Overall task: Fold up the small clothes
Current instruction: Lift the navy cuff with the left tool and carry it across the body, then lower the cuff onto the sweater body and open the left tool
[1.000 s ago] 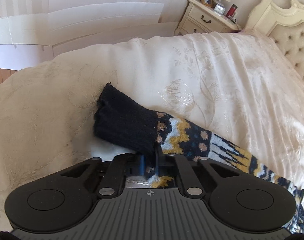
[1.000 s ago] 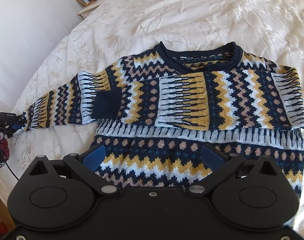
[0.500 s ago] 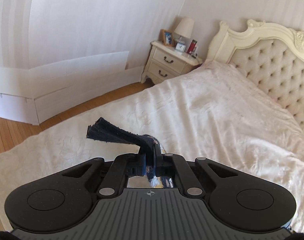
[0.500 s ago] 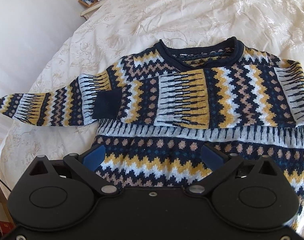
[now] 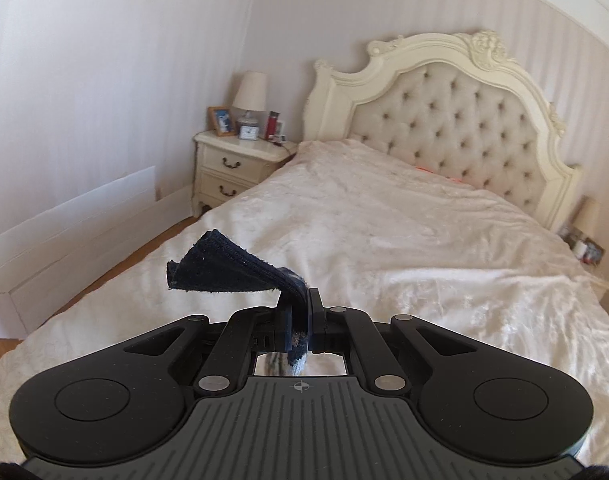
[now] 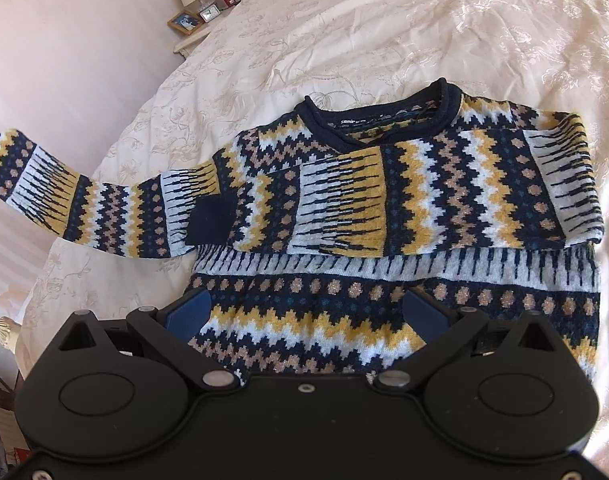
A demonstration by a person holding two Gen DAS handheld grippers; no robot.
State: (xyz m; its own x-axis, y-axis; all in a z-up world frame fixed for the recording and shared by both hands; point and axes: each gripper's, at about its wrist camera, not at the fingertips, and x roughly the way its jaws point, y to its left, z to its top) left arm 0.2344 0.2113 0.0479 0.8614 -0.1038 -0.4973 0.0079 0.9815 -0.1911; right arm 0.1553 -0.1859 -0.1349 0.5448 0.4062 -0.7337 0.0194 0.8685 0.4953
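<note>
Bed: cream floral bedspread, tufted headboard.
Nightstand: lamp, framed photo, small clock.

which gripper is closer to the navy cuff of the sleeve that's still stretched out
Left. The left gripper is shut on that navy cuff, lifted off the bed. The right gripper hovers open over the sweater hem.

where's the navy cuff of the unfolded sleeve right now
In the left wrist view, the navy cuff is pinched in the left gripper, lifted above the bedspread, sticking out left.
</note>
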